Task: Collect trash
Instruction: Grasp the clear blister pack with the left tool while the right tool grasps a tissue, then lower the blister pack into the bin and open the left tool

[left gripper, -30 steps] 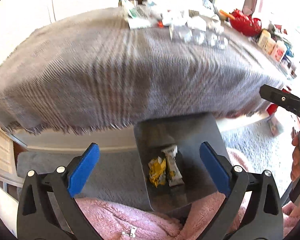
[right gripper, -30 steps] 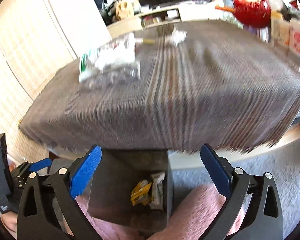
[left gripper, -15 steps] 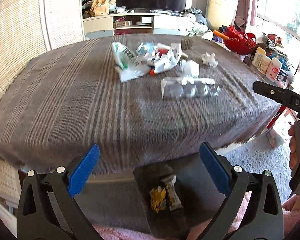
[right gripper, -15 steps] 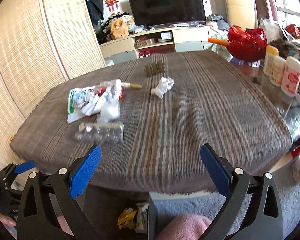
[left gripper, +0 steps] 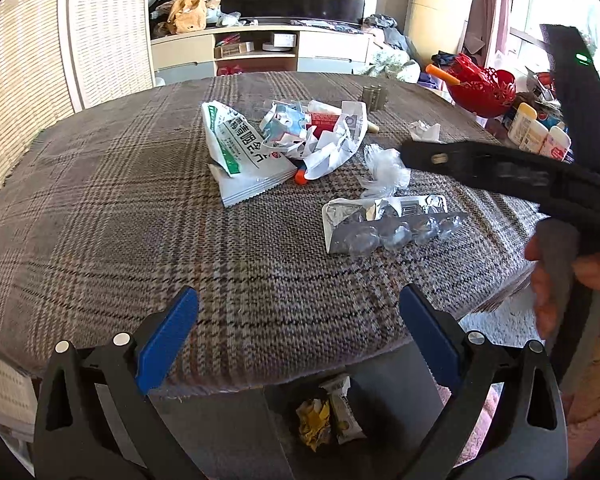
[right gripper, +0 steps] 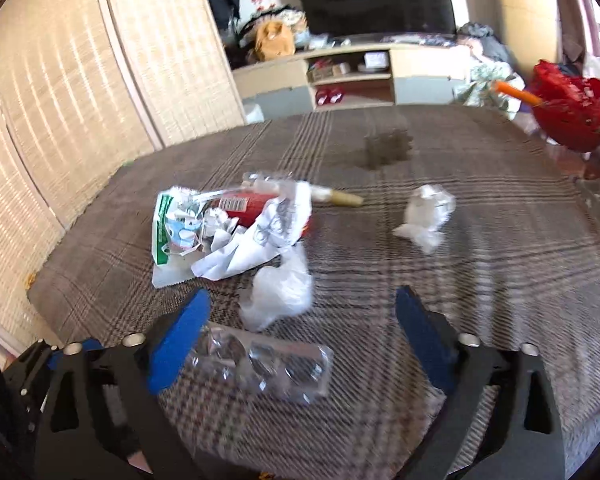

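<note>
Trash lies on the plaid tablecloth [left gripper: 140,240]: a white-green packet [left gripper: 240,152], a heap of crumpled paper [left gripper: 324,136], a clear plastic wad [left gripper: 384,168], a blister pack [left gripper: 388,224] and a white tissue [left gripper: 424,130]. My left gripper [left gripper: 298,332] hangs open over the table's near edge with nothing between its pads. My right gripper [right gripper: 302,332] is over the table and its jaws are closing. The blister pack [right gripper: 260,364] lies between them by the left pad, untouched, and the plastic wad [right gripper: 280,292] sits just ahead. One of its black fingers [left gripper: 480,164] reaches in from the right.
A grey bin [left gripper: 388,392] stands below the table's front edge and holds a yellow wrapper [left gripper: 312,420] and a white one [left gripper: 346,412]. At the far right are a red basket [left gripper: 484,88] and bottles [left gripper: 536,132]. A small olive object [left gripper: 374,96] stands behind the heap.
Both grippers have risen from over the bin and moved forward over the table. The right one has travelled farther, up to the blister pack, and its jaws have narrowed.
</note>
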The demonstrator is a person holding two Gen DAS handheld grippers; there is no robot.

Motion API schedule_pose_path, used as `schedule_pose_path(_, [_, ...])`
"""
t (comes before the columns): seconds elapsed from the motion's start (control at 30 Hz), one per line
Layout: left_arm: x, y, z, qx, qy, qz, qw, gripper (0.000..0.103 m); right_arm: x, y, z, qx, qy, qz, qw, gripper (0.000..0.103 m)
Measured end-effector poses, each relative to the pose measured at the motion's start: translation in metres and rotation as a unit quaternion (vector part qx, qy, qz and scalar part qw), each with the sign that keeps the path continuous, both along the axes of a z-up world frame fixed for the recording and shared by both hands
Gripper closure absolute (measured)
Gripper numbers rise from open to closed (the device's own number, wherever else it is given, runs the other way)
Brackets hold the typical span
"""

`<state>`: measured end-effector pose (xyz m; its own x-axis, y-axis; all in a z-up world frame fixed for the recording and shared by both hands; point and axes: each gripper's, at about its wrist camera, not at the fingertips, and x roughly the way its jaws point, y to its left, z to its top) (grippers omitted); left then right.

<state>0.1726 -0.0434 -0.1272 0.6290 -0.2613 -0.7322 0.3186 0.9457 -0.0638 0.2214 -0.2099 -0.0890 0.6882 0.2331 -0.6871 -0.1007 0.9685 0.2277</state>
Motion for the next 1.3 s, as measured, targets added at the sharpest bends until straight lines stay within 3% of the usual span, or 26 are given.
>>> schedule_pose_path(0.13, [0.009,-0.004,-0.005,-0.006,0.007,-0.009,0.9999,0.008,0.013,0.009,-0.012,-0.011,0.017,0.01,1.0,0.041])
schedule_pose_path(0.2, [0.015,-0.008,-0.008,-0.008,0.011,-0.013,0.9998,0.008,0.018,0.011,-0.017,-0.019,0.022,0.01,1.0,0.062])
schedule_pose_path(0.23, [0.017,-0.01,-0.009,-0.007,0.012,-0.015,0.9998,0.008,0.02,0.01,-0.018,-0.021,0.022,0.01,0.999,0.067])
schedule_pose_path(0.37, [0.026,-0.019,-0.015,-0.001,0.011,-0.022,0.9997,0.008,0.021,0.001,-0.019,-0.025,0.012,0.0,1.0,0.077])
schedule_pose_path(1.03, [0.048,-0.084,-0.023,0.007,-0.02,-0.125,0.992,0.009,0.012,-0.068,-0.02,-0.01,0.005,-0.057,0.998,0.078])
schedule_pose_path(1.17, [0.045,-0.094,-0.023,0.02,-0.03,-0.127,0.9913,0.022,0.009,-0.074,-0.02,-0.01,0.004,-0.062,0.998,0.078])
schedule_pose_path(1.3, [0.04,-0.097,-0.023,0.024,-0.032,-0.129,0.9909,0.023,0.002,-0.079,-0.018,-0.009,0.001,-0.065,0.998,0.078])
